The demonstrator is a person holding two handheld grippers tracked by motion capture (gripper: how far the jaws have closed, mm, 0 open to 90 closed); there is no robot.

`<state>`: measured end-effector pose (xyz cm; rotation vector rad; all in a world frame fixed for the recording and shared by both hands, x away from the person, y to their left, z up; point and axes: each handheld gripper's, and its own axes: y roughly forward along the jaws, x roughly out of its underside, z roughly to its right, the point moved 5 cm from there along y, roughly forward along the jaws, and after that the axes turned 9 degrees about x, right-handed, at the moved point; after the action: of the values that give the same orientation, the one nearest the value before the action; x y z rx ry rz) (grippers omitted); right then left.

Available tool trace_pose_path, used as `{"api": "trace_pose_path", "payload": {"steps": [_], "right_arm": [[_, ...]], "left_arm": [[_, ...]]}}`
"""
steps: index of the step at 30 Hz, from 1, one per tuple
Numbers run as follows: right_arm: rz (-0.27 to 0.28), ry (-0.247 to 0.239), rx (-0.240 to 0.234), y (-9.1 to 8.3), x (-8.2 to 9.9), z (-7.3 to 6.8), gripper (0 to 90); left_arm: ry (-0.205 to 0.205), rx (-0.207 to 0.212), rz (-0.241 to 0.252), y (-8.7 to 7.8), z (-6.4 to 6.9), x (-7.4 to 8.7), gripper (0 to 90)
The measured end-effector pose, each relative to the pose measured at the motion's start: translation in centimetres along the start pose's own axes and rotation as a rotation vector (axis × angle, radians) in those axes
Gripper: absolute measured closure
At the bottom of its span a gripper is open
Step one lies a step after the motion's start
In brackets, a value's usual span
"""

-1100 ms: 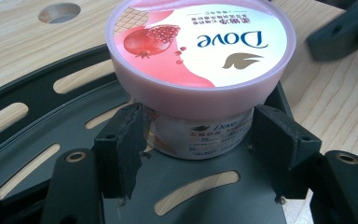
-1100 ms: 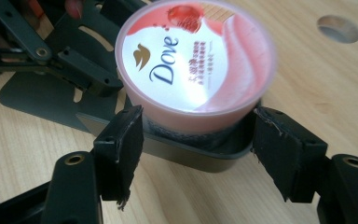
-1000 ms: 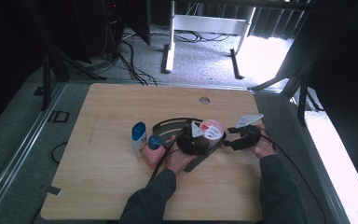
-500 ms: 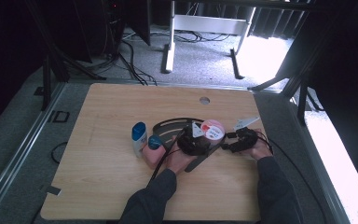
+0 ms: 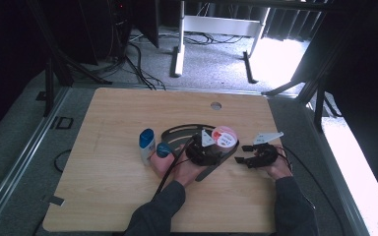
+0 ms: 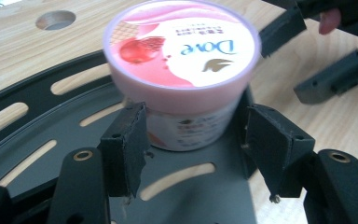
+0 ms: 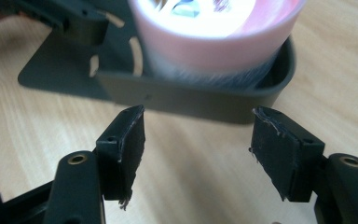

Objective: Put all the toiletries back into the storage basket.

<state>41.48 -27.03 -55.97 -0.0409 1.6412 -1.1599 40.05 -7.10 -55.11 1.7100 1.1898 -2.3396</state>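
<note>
A pink Dove cup stands at the right end of a black slotted tray on the wooden table. In the left gripper view the cup sits between my jaws, below its lid, with both pads against its wall; my left gripper is shut on it. From the high view the left gripper comes at the cup from the near side. My right gripper is open and empty just right of the tray. Its own view has the gripper facing the tray's end wall, a short gap away, with the cup above.
A white bottle with a blue cap and a pink container with a teal cap stand left of the tray. A round hole is in the tabletop at the back. Cables trail from both grippers toward the near edge.
The right gripper has come down and slightly toward the near side, closer to the tray's end. The left gripper has stayed at the cup.
</note>
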Motion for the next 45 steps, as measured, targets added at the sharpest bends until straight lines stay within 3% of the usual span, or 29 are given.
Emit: {"api": "trace_pose_path", "payload": {"steps": [8, 17, 24, 29, 35, 38, 45], "right_arm": [[0.007, 0.065, 0.041, -1.3, 1.7, -2.5, 32.9], [-0.002, 0.123, 0.111, -1.3, 3.5, -3.6, 31.2], [-0.005, 0.111, 0.158, -1.1, 4.1, -3.6, 29.6], [0.002, 0.099, 0.154, -1.1, 4.1, -3.7, 29.0], [-0.013, 0.086, 0.166, -0.8, 4.3, -3.9, 28.6], [-0.027, 0.056, 0.175, -0.5, 4.5, -4.2, 27.2], [-0.004, 0.069, 0.168, -0.4, 4.7, -4.2, 22.3]], "left_arm": [[0.013, 0.047, 0.008, -0.8, 1.3, 0.2, 42.0], [-0.023, 0.077, 0.016, -1.5, 1.7, 0.8, 46.8], [-0.036, 0.084, 0.015, -2.2, 1.8, 1.5, 51.9], [-0.060, 0.118, 0.015, -2.5, 1.9, 1.5, 52.6], [-0.048, 0.131, 0.005, -2.8, 2.3, 1.5, 54.1], [-0.046, 0.138, 0.000, -3.1, 2.4, 1.6, 54.8], [-0.011, 0.159, -0.018, -3.7, 2.6, 1.8, 60.6]]}}
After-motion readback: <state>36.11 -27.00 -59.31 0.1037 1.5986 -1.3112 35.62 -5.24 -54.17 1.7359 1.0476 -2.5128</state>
